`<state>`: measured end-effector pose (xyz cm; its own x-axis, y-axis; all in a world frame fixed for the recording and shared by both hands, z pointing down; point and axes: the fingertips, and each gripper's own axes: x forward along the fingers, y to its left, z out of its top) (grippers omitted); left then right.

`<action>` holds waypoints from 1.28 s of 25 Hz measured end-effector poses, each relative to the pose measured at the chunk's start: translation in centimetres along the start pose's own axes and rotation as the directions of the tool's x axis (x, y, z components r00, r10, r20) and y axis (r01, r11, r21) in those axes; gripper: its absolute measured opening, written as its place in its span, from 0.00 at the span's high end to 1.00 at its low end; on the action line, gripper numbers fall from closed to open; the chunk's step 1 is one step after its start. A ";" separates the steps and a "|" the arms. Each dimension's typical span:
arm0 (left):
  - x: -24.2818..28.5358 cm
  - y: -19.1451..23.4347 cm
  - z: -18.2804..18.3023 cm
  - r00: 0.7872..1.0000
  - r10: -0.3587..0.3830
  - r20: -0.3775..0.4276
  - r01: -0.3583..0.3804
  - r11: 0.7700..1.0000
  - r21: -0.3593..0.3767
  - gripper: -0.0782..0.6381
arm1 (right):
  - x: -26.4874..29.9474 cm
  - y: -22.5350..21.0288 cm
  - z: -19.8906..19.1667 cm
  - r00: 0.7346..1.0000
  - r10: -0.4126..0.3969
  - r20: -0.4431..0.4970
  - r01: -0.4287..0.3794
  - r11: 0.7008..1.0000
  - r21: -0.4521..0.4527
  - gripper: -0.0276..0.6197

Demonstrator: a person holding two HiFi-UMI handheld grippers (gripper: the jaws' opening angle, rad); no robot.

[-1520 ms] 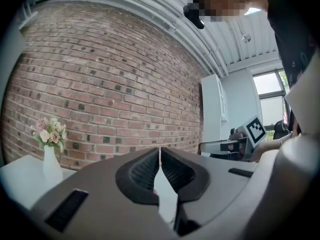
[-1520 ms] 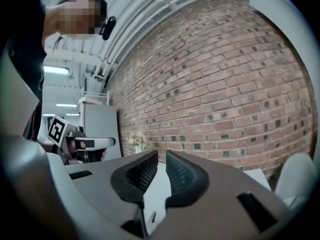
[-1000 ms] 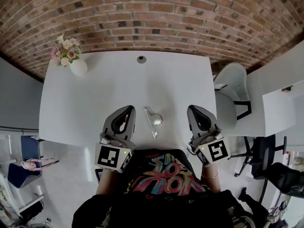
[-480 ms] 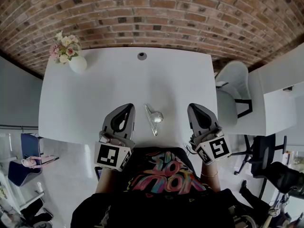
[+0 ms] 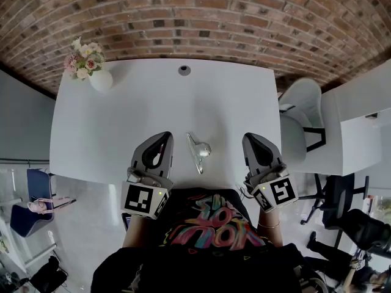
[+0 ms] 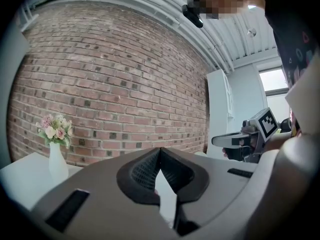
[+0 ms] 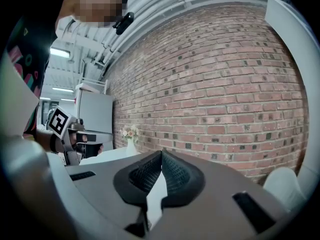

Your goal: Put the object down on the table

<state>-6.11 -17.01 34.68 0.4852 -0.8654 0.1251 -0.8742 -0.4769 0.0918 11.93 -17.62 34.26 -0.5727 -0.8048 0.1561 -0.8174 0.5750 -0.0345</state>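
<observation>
Lying flat on the white counter, the metal object sits between the left gripper and the right gripper in the head view, touching neither. A flower vase stands at the far left corner. Left gripper view: the 2 jaws meet at the tip, holding nothing. Right gripper view: the 2 jaws are likewise closed and empty.

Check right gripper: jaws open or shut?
Shut. The right gripper shows jaws closed tip to tip, nothing between them; the metal object lies on the table.
</observation>
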 end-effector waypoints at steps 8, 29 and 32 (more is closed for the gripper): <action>-0.1 0.0 -0.1 1.000 0.007 -0.001 -0.007 1.000 0.006 0.86 | 0.1 0.0 -0.1 1.000 0.018 0.002 -0.018 1.000 0.019 0.93; -0.4 0.4 -0.8 0.999 0.023 -0.029 -0.023 1.000 0.000 0.86 | 0.4 0.8 -0.1 0.998 0.053 0.026 -0.054 0.997 0.058 0.93; -0.3 0.7 -0.9 0.999 0.026 -0.036 -0.026 1.000 -0.004 0.86 | 0.7 0.7 0.1 0.998 0.055 0.038 -0.057 0.996 0.062 0.93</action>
